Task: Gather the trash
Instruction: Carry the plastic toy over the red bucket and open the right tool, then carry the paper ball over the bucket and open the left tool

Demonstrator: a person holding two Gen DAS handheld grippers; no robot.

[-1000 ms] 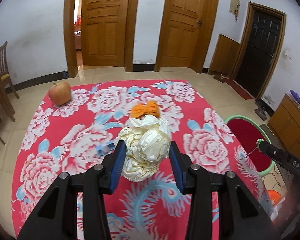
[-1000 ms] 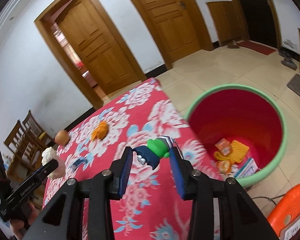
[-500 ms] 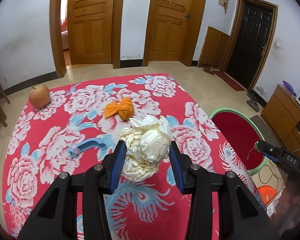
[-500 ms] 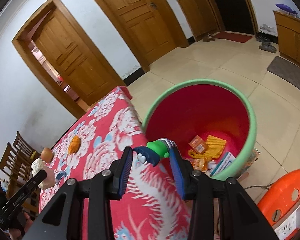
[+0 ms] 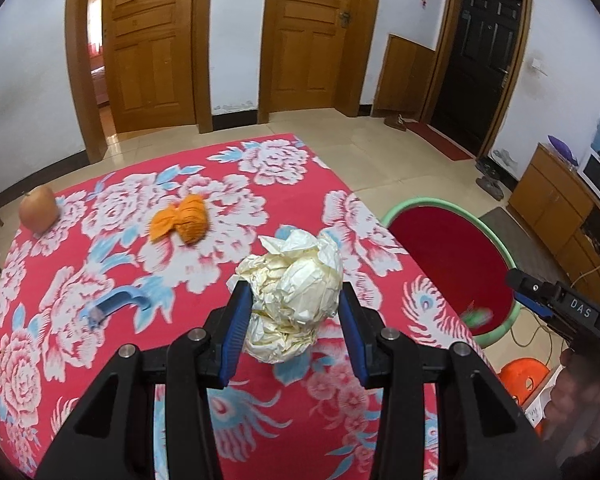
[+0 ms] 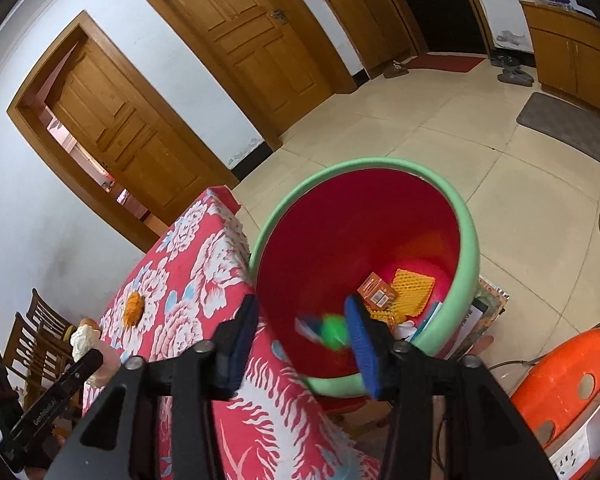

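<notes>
Fruit sat at the far left: an apple [image 5: 38, 209] rested on the flowered red surface [image 5: 260, 168], well apart from everything else. Nearer the middle lay a blue hook-shaped piece [image 5: 112, 305] and, beyond it, a scrap of orange peel [image 5: 180, 224]. The left gripper [image 5: 294, 322] was clamped on a crumpled ball of pale paper [image 5: 294, 294], holding it above the cloth with both blue pads pressed against its sides.

To the right, beside the surface's edge, stood a bin [image 6: 470, 240] with a green rim and red inside. The right gripper [image 6: 302, 336] hung over its near rim with the jaws spread wide and nothing between them. A small green and blue toy [image 6: 330, 330], blurred, was in the air just inside the bin's mouth, free of both pads. At the bin's bottom lay an orange box [image 6: 374, 290], a yellow mat [image 6: 414, 286] and other litter too small to name. An orange stool [image 6: 568, 384] stood on the floor at the far right.
</notes>
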